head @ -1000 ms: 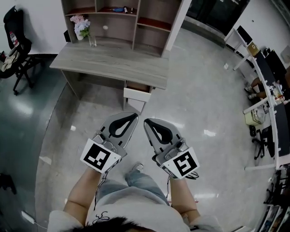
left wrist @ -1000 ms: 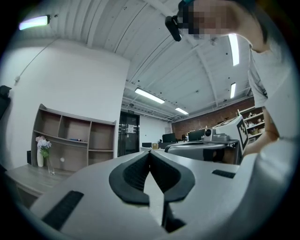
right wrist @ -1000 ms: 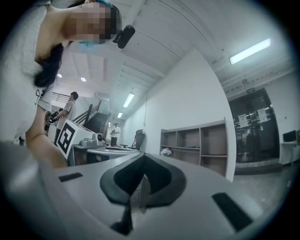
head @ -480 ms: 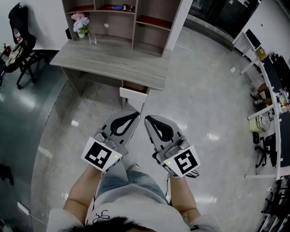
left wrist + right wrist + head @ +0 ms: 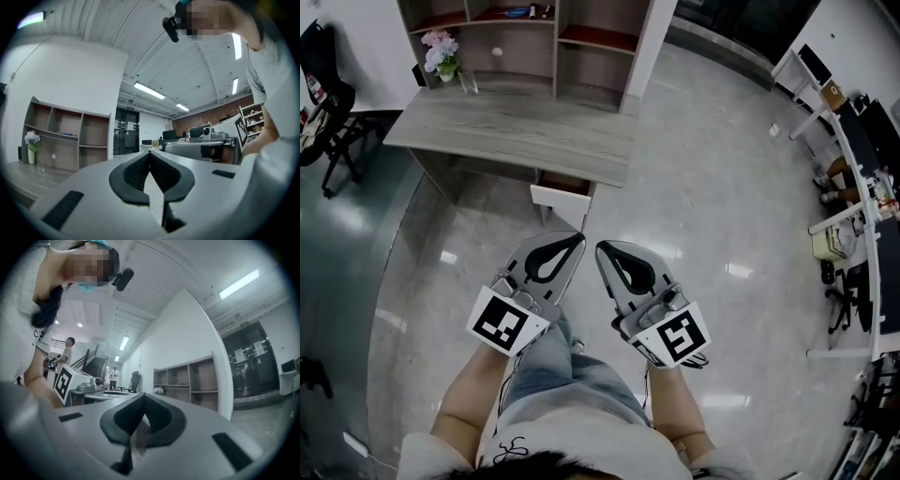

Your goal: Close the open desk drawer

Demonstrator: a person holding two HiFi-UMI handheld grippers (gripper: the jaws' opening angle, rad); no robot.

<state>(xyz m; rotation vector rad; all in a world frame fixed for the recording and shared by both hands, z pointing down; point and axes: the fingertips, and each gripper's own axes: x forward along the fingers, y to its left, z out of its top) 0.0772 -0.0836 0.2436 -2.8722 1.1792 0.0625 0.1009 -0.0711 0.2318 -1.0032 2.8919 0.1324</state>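
Note:
The grey wooden desk (image 5: 516,131) stands ahead of me in the head view. Its drawer (image 5: 561,195), with a white front, is pulled out under the desk's right end. My left gripper (image 5: 577,240) and right gripper (image 5: 601,249) hover side by side over the glossy floor, a short way in front of the drawer and not touching it. Both are shut with nothing between the jaws. In the left gripper view the left gripper (image 5: 150,153) shows its dark pads pressed together; in the right gripper view the right gripper (image 5: 143,395) looks the same.
A shelf unit (image 5: 525,37) stands on the desk's back, with a flower vase (image 5: 441,54) and a glass (image 5: 469,82) beside it. An office chair (image 5: 323,112) is at the far left. White desks with clutter (image 5: 853,169) line the right side.
The desk and drawer have slid a little left in the head view as I stepped. Both grippers stay shut and hold the same pose.

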